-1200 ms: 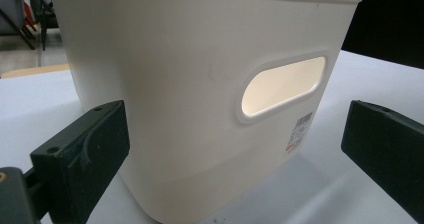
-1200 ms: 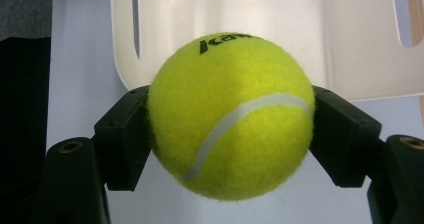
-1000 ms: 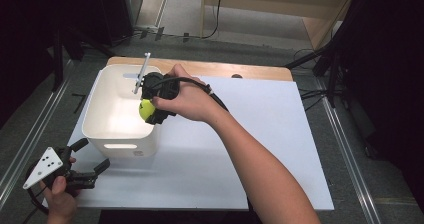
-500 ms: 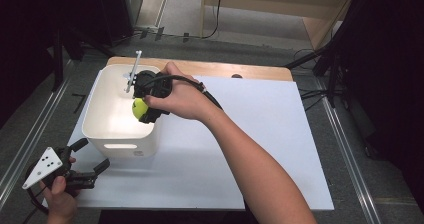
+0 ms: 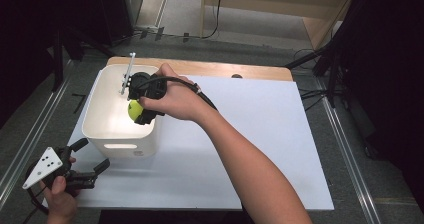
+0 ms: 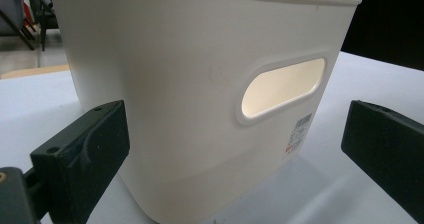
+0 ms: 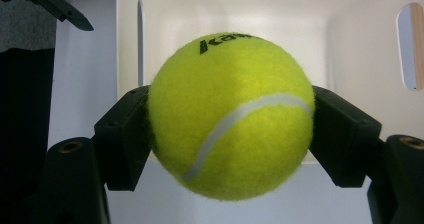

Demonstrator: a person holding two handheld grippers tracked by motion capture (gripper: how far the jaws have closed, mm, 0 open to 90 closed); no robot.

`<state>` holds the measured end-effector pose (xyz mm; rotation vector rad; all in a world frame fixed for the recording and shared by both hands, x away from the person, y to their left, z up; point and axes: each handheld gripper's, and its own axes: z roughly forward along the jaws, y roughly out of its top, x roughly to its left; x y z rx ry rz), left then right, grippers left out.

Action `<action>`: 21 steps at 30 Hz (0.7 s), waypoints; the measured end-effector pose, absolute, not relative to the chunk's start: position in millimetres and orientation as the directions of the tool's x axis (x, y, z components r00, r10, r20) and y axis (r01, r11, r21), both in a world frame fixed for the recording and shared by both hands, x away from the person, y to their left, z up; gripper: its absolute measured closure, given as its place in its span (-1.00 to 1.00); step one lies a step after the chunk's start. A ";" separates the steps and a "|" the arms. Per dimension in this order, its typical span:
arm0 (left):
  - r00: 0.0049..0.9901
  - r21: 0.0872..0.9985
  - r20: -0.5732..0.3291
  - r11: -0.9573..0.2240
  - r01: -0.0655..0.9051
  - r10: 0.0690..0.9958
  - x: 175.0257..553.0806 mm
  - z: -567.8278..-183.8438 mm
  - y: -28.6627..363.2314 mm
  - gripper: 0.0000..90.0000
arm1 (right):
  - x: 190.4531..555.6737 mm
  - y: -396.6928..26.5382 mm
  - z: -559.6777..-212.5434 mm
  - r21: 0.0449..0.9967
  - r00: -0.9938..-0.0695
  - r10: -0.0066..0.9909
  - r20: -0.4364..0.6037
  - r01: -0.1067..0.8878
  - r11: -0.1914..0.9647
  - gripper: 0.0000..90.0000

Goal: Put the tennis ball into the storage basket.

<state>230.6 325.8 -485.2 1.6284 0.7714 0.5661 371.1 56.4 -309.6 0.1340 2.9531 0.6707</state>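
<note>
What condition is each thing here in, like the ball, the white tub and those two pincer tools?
Tennis ball: clamped between the right gripper's jaws, held over the tub's open top.
White tub: upright on the table, open-topped; nothing seen inside it.
Right gripper: shut on the ball, over the tub.
Left gripper: open, holding nothing, facing the tub's handle-slot side.
Table: covered by a white sheet.

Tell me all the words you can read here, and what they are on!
"Ka": black letters on the yellow tennis ball held in the right tongs; the rest of the word curves out of sight.
Small sticker low on the white bin, beside its handle hole: print too small and blurred to read.
</note>
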 end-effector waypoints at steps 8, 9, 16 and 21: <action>0.664 0.980 -0.050 -0.092 0.178 0.746 230.4 -485.1 325.7 -1.00 | 372.0 61.1 -312.3 0.427 -0.991 0.104 -0.089 0.057 0.903 -0.47; 0.664 0.980 -0.051 -0.091 0.178 0.746 230.4 -485.1 325.6 -1.00 | 372.5 61.6 -313.0 0.429 -0.991 0.101 -0.087 0.054 0.902 -0.47; 0.663 0.980 -0.051 -0.090 0.177 0.747 230.5 -485.1 325.7 -1.00 | 373.4 65.2 -317.5 0.418 -0.991 0.106 -0.085 0.061 0.906 -0.47; 0.663 0.980 -0.054 -0.087 0.177 0.746 230.5 -485.1 325.9 -1.00 | 375.0 68.0 -321.4 0.408 -0.991 0.097 -0.089 0.053 0.911 -0.47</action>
